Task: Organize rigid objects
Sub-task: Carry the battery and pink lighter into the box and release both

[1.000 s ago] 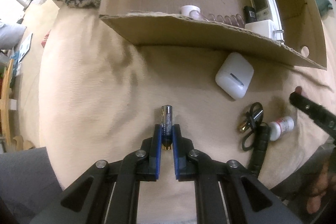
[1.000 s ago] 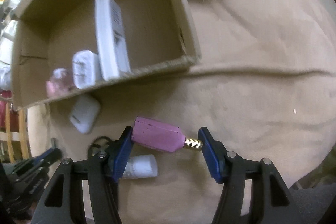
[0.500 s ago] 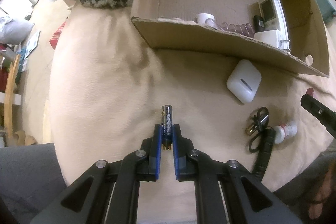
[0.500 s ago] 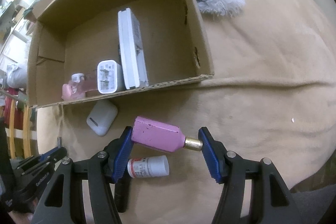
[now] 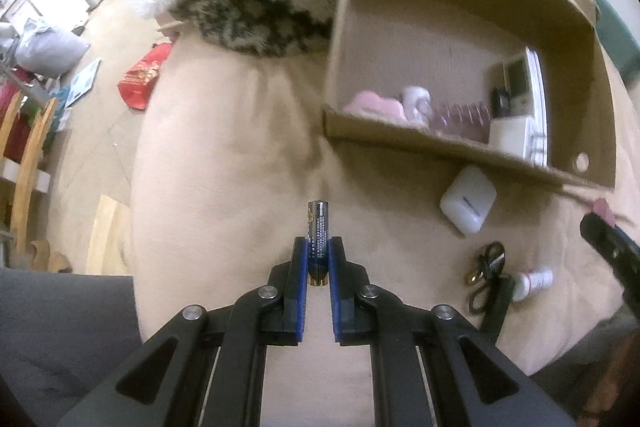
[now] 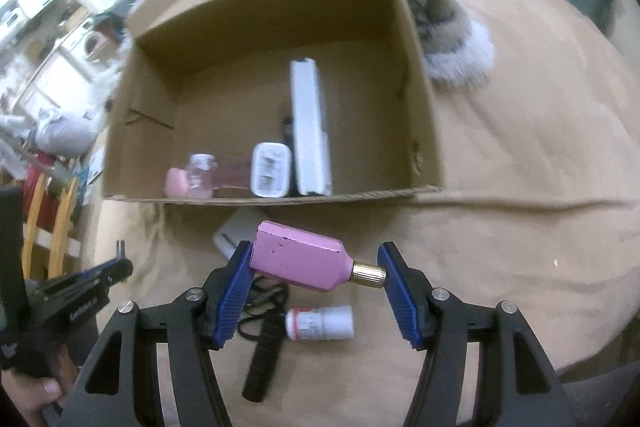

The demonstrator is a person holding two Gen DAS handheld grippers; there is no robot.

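Both grippers have risen off the beige blanket (image 6: 520, 163) toward the cardboard box (image 6: 420, 99), whose inside now shows more fully. Left gripper (image 5: 318, 251) is clamped on a battery (image 5: 318, 231); right gripper (image 6: 316, 267) pinches a pink bottle (image 6: 298, 261) end to end. Several items already lie in the box; a white case (image 5: 468, 203), a pill bottle (image 6: 320, 323) and a black corded item (image 6: 264, 347) remain just outside its near wall.

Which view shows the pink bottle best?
The right wrist view: the pink bottle fills its centre, clamped end to end in the right claw. The left wrist view shows only a pink corner at its right edge.
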